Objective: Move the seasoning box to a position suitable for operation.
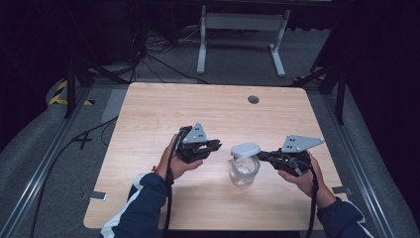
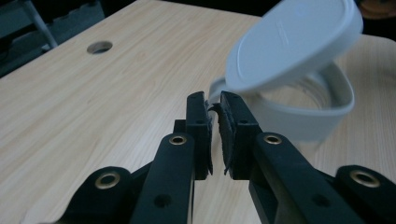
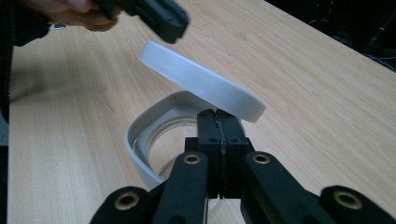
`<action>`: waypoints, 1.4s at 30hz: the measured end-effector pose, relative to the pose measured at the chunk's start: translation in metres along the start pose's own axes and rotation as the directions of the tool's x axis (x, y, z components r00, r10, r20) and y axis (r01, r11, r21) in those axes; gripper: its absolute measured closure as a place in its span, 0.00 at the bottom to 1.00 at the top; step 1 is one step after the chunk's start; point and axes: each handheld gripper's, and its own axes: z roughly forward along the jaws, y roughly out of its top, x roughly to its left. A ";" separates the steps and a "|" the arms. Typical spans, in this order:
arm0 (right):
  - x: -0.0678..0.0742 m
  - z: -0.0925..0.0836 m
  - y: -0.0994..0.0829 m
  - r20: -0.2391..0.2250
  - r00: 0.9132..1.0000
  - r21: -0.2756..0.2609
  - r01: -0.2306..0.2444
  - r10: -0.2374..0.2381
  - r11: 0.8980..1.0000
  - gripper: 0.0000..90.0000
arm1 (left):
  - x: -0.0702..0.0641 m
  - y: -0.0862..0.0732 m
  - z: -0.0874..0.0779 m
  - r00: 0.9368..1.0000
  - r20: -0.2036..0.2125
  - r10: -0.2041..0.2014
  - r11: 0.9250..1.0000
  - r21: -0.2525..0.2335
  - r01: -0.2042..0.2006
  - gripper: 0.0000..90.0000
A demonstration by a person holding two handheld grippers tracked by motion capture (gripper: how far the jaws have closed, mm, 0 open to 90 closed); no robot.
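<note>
The jar point(image 1: 243, 171) stands on the table point(image 1: 148, 109) right of its middle, nearer the near edge than the far one, with its grey lid point(image 1: 246, 149) tilted up over the mouth. In the high view the glass body is hard to make out against the wood, and what joins lid to collar is hidden.

The right gripper point(image 1: 263, 155) comes in from the right with its jaws pressed flat together at the collar; in the right gripper view point(image 3: 218, 116) the tips meet at the rim under the raised lid, and whether they pinch any of it cannot be told, since the lid covers the spot. The left gripper point(image 1: 216, 145) lies just left of the jar, clear of it. In the left gripper view point(image 2: 214, 100) its jaws stand a narrow crack apart with nothing between them; the lid's far side is cut off at the frame's top.

The far half and left side of the table are bare wood, with a cable hole point(image 1: 253, 99) near the far edge. Beyond lie grey carpet, loose cables point(image 1: 158, 59) and a white desk frame point(image 1: 240, 34) in a dark room.
</note>
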 end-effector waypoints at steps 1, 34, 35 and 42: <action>-0.001 0.000 0.001 0.000 1.000 -0.002 -0.003 0.003 1.000 1.00 | 0.000 -0.009 -0.006 1.000 -0.010 -0.006 1.000 0.016 0.006 0.91; -0.021 0.020 0.013 0.013 1.000 -0.010 -0.001 0.002 1.000 1.00 | -0.009 -0.111 -0.068 0.983 -0.129 -0.130 0.971 0.182 0.152 0.89; -0.021 0.021 0.013 0.016 1.000 -0.008 0.005 -0.005 1.000 1.00 | -0.010 -0.113 -0.069 0.980 -0.136 -0.147 0.969 0.180 0.171 0.89; -0.024 0.021 0.012 0.018 1.000 0.000 0.009 -0.009 1.000 1.00 | -0.008 -0.119 -0.075 0.976 -0.153 -0.156 0.967 0.179 0.182 0.88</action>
